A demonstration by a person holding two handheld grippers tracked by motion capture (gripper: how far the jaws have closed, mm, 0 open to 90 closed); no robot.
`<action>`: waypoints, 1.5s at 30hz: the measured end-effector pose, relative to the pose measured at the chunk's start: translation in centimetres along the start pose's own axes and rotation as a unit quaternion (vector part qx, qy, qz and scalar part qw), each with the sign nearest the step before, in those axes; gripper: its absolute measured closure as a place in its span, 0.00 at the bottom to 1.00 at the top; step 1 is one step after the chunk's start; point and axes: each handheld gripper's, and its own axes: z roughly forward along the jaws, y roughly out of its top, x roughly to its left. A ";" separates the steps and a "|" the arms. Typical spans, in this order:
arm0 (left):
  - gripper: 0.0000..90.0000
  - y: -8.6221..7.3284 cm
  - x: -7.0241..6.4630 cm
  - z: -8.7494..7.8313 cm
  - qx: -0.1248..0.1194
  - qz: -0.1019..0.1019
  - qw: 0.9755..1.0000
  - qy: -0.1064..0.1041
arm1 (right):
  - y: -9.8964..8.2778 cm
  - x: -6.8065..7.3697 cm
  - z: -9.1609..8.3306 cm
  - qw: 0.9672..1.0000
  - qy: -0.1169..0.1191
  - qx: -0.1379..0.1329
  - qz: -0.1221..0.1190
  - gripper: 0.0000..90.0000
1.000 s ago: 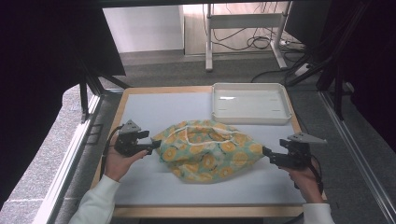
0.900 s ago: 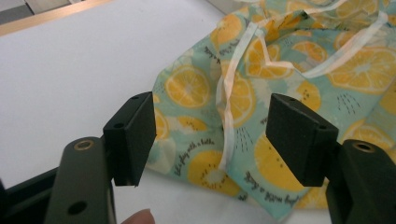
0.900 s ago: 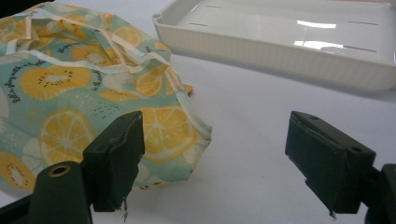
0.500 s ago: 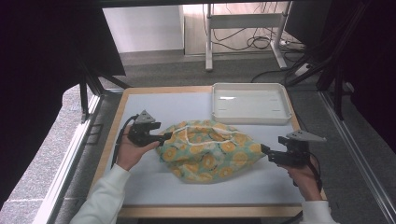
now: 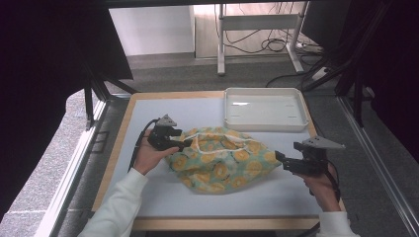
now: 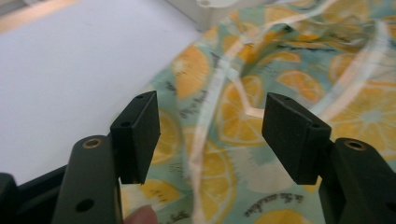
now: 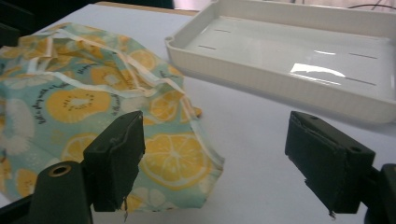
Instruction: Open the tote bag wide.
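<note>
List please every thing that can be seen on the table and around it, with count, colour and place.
cloth: one, turquoise with orange slices printed, crumpled at the table's middle
tray: one, white, far right part of the table, beyond the cloth
table: one, pale top with wooden edge
cables: several, dark, on the floor behind the table
left gripper: one, black, open, at the cloth's left edge
right gripper: one, black, open, at the cloth's right edge
sleeves: two, white, near edge

The lemon-print cloth (image 6: pixel 280 116) is cut off at the left gripper view's top, right and bottom edges, its print lettering blurred; the white tray (image 7: pixel 299 60) is cropped at the right gripper view's right edge.
</note>
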 end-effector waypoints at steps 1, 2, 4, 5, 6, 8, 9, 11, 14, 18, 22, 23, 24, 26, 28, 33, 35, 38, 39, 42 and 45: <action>0.44 0.0 0.0 0.0 0.000 0.000 1.000 0.000 | 0.0 0.1 0.0 1.000 0.005 0.000 0.000 0.22; 0.44 -0.1 0.1 0.2 0.005 0.006 1.000 0.006 | 0.0 0.1 0.0 1.000 0.005 0.000 0.000 0.22; 0.49 -0.4 0.6 0.8 0.015 -0.001 1.000 -0.001 | 0.0 0.1 0.1 1.000 0.007 0.000 -0.003 0.22; 0.51 -0.5 0.7 1.0 0.019 -0.003 1.000 -0.003 | 0.0 0.1 0.2 1.000 0.006 0.001 -0.004 0.22; 0.53 -0.7 0.9 1.2 0.022 -0.006 1.000 -0.006 | -0.1 0.1 0.2 1.000 0.004 0.002 -0.004 0.22; 0.62 -1.0 1.3 1.5 0.024 -0.014 1.000 -0.013 | -0.1 0.0 0.1 1.000 0.004 0.001 -0.001 0.22; 0.69 -1.0 1.3 1.5 0.024 -0.014 1.000 -0.013 | -0.1 0.0 0.1 1.000 0.006 -0.001 0.001 0.22; 0.75 -1.3 1.5 1.8 0.024 -0.021 0.999 -0.020 | -0.1 0.0 0.1 1.000 0.008 -0.001 0.001 0.22; 0.91 -1.3 1.5 1.7 0.015 -0.020 0.999 -0.022 | -0.1 0.1 0.0 1.000 0.006 0.000 -0.003 0.22; 0.97 -0.9 1.3 0.6 -0.009 -0.022 0.999 -0.026 | -0.1 -0.1 -0.1 1.000 0.001 -0.001 -0.001 0.22; 0.99 -0.2 1.2 -1.6 -0.047 -0.029 0.997 -0.053 | -0.1 -0.3 -0.2 1.000 -0.004 -0.002 0.002 0.22; 0.99 -0.1 1.1 -1.8 -0.054 -0.032 0.996 -0.058 | -0.1 -0.3 -0.1 1.000 -0.005 -0.001 0.001 0.22; 0.99 -0.1 1.1 -1.8 -0.054 -0.032 0.996 -0.058 | -0.1 -0.3 -0.1 1.000 -0.005 -0.001 0.001 0.22; 0.99 -0.1 0.9 -2.0 -0.056 -0.029 0.996 -0.062 | -0.1 -0.2 -0.1 1.000 -0.004 0.000 0.001 0.22; 0.99 -0.1 0.6 -2.0 -0.053 -0.024 0.996 -0.064 | 0.0 0.0 0.0 1.000 -0.005 0.000 -0.002 0.22; 0.99 -0.1 0.3 -2.1 -0.054 -0.022 0.996 -0.068 | 0.3 0.3 0.1 1.000 0.000 -0.003 -0.005 0.22; 0.99 -0.2 0.2 -2.0 -0.049 -0.021 0.996 -0.068 | 0.6 0.5 0.2 1.000 0.003 -0.003 -0.008 0.23; 0.99 -0.3 0.1 -1.9 -0.046 -0.021 0.996 -0.068 | 0.9 0.6 0.5 1.000 0.004 -0.001 -0.012 0.24; 0.99 -0.4 0.2 -1.9 -0.045 -0.019 0.997 -0.068 | 1.0 0.7 0.6 1.000 0.004 -0.002 -0.013 0.24; 0.99 -0.4 0.2 -2.0 -0.043 -0.021 0.997 -0.067 | 1.4 0.8 0.8 1.000 0.006 -0.002 -0.017 0.24; 0.99 -0.5 0.3 -2.1 -0.044 -0.023 0.997 -0.065 | 2.6 0.9 1.2 1.000 0.005 -0.008 -0.025 0.24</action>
